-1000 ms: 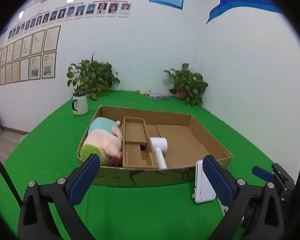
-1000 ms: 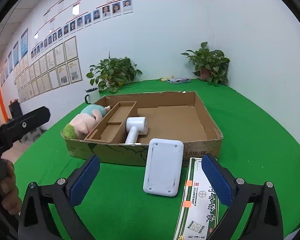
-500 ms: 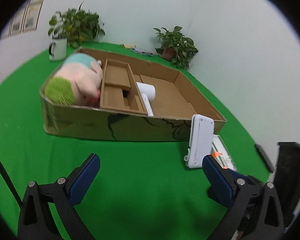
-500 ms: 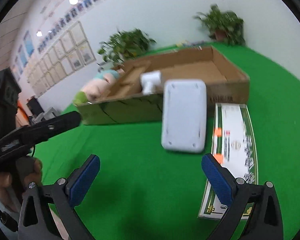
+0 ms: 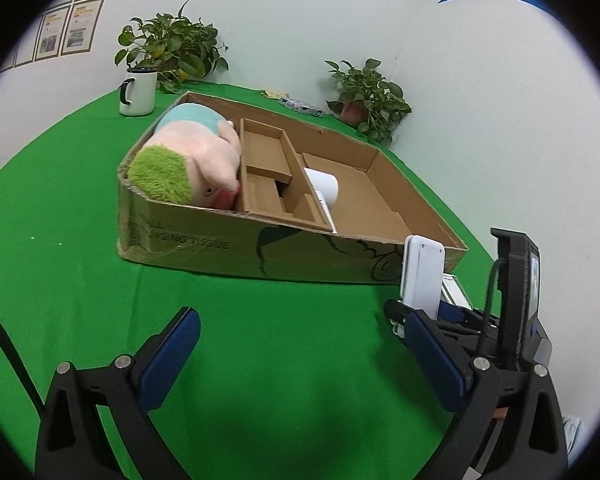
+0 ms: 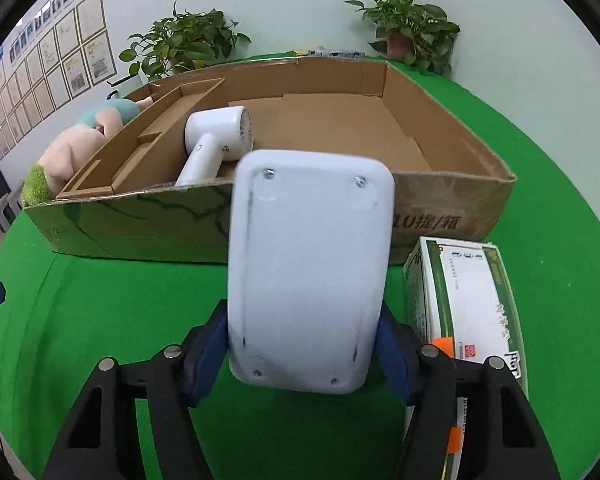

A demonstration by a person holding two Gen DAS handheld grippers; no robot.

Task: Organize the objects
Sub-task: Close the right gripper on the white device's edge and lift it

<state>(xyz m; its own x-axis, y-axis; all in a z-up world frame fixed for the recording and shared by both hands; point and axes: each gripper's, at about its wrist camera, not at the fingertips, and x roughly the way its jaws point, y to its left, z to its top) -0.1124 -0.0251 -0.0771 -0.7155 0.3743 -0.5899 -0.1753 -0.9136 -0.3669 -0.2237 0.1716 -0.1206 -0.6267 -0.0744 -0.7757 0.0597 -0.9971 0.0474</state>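
Between the blue pads of the right gripper (image 6: 302,350), the smooth white rounded-rectangle device (image 6: 308,272) is clamped, hiding part of the cardboard box (image 6: 452,188) wall; at 3 o'clock, a glossy carton (image 6: 468,304) is cut off. Left gripper (image 5: 300,356) gapes, holding nothing.

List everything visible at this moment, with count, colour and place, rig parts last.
cardboard box: 1, brown, centre of table
plush toy: 1, pink and green, box's left compartment
hair dryer: 1, white, in box beside divider
flat device: 1, white, in right gripper
carton: 1, green and white, on table before box
mug: 1, white, behind box
potted plants: 2, green, by wall
table: 1, green
left gripper: open, holding nothing
right gripper: clamped on flat device
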